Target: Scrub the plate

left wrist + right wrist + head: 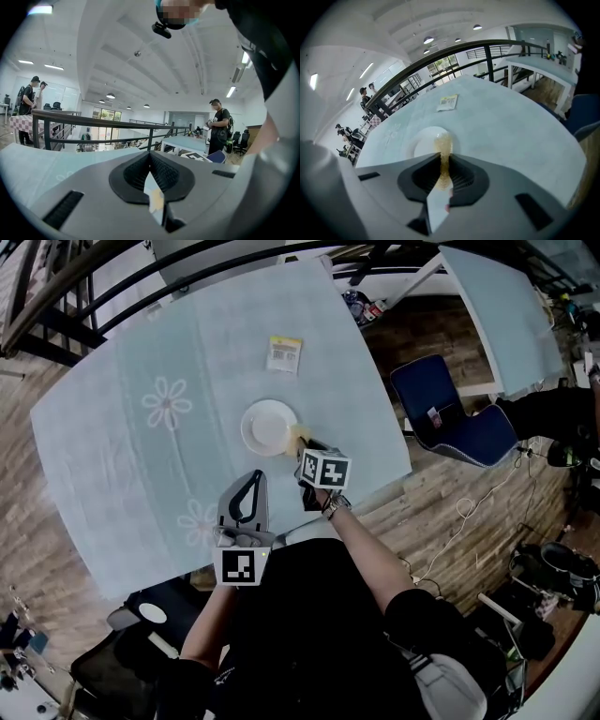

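A white plate (266, 427) lies near the middle of the table with the light blue cloth (122, 437). My right gripper (305, 450) is shut on a yellow sponge (298, 438), which sits at the plate's near right rim. In the right gripper view the sponge (442, 149) sticks out between the jaws over the plate (424, 143). My left gripper (251, 478) hovers over the table's near edge, to the left of and nearer than the plate, tilted up. Its jaws (150, 155) are shut with nothing between them.
A small printed packet (284, 352) lies on the cloth beyond the plate. A blue chair (452, 414) stands to the right of the table, with a second table (511, 306) behind it. A black railing (112, 306) runs along the far side. People stand in the distance (219, 127).
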Demonstrator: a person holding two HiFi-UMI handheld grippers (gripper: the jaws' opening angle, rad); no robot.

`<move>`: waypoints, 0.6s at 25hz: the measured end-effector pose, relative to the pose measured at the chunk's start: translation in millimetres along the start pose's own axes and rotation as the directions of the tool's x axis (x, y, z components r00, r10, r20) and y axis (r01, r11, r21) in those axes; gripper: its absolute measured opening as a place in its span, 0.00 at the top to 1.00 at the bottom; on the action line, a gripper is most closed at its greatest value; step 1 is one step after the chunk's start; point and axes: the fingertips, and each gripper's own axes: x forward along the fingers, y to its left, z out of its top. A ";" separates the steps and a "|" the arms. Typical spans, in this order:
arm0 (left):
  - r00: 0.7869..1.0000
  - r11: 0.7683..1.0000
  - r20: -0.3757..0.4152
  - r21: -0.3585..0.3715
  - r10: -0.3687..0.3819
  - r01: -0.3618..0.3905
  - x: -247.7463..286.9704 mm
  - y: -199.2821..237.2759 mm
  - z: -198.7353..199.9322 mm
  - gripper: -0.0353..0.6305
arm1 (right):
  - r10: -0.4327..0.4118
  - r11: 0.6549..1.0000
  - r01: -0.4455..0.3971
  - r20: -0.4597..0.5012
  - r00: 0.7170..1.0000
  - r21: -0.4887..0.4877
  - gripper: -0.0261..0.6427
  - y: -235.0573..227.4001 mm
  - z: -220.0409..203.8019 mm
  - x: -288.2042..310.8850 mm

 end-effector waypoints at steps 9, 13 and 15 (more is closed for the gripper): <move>1.000 1.000 0.013 0.008 -0.022 0.022 -20.8 -20.8 -0.3 0.93 | 0.050 0.994 -0.034 0.162 0.985 -0.104 0.89 22.0 14.0 -54.1; 0.999 0.999 0.043 -0.011 -0.034 0.034 -28.0 -29.2 2.4 0.93 | 0.108 0.990 -0.074 0.293 0.950 -0.123 0.89 42.5 28.7 -98.8; 0.998 0.999 0.057 -0.008 -0.041 0.041 -31.0 -36.6 5.1 0.93 | 0.131 0.986 -0.087 0.346 0.929 -0.140 0.89 50.7 33.9 -124.1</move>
